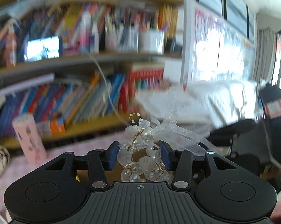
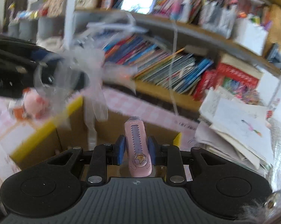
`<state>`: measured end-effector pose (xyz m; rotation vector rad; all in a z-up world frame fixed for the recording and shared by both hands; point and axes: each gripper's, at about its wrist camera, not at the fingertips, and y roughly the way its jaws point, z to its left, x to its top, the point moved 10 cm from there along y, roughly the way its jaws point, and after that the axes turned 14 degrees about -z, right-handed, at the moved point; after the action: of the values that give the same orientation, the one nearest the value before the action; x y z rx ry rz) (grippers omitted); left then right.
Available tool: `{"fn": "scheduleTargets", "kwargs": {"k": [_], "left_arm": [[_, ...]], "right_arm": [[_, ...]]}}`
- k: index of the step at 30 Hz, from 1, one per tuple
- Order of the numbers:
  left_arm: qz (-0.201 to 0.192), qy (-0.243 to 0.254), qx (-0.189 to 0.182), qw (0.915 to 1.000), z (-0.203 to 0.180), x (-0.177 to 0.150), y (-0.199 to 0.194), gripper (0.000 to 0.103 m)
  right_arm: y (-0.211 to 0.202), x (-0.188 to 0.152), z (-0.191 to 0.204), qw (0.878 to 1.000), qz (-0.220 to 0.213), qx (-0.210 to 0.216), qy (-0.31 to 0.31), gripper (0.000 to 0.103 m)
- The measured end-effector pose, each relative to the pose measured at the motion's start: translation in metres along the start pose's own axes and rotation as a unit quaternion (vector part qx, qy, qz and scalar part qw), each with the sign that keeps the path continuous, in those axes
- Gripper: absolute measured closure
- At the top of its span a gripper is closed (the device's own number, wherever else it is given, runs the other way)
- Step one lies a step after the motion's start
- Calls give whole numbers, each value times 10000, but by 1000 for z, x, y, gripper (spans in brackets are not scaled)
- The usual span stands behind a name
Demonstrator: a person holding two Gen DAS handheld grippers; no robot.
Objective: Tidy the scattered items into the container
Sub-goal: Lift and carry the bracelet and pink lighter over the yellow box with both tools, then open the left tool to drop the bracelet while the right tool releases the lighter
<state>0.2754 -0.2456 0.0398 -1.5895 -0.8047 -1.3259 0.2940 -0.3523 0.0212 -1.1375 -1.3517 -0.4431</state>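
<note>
1. Two grippers are in view, each loaded with one item.
2. Left gripper [image 1: 138, 155]: jaws clenched on a pearl-and-petal hair ornament [image 1: 144, 153]. Its white ribbon [image 1: 175, 130] trails forward and to the right, beyond the blue pads [image 1: 110, 157].
3. Right gripper [image 2: 136, 149]: jaws clenched on a pink utility knife [image 2: 138, 147], which lies lengthwise between the pads with its tip pointing away from the camera.
4. Landmark: a cardboard box [image 2: 50, 130] with yellow-edged flaps, standing open on the table [image 2: 147, 110], which wears a pink checked cloth.
5. The knife is held above the box opening, near its front edge as seen from the right wrist.
6. The ornament in the left gripper appears in the right wrist view as a white blur above the box's left flap; a strip of ribbon hangs down toward the opening.
7. Left of the box sits a small pink plush toy [image 2: 35, 102].
8. Behind the box, a bookshelf [image 2: 177, 69] packed with books runs along the table's far edge.
9. Right of the box, a loose stack of papers [image 2: 237, 130] is piled up.
10. Both views are heavily blurred; finer detail cannot be confirmed.
</note>
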Motion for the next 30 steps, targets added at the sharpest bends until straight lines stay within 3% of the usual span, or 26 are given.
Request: {"fn": "scheduleTargets", "kwargs": {"k": [9, 18, 23, 30], "left_arm": [[1070, 428, -60, 9933, -3, -71, 30, 57], [1902, 865, -316, 9774, -12, -116, 42, 55], [2089, 987, -447, 9719, -14, -121, 44, 49], [2224, 1100, -384, 9680, -11, -126, 45, 42]], "right_arm": [[53, -47, 12, 9907, 828, 748, -781, 80], [92, -73, 26, 9627, 1491, 1439, -1739, 80], [103, -85, 31, 9484, 1817, 1660, -2001, 80], [104, -92, 31, 9429, 1988, 1749, -2019, 80]]}}
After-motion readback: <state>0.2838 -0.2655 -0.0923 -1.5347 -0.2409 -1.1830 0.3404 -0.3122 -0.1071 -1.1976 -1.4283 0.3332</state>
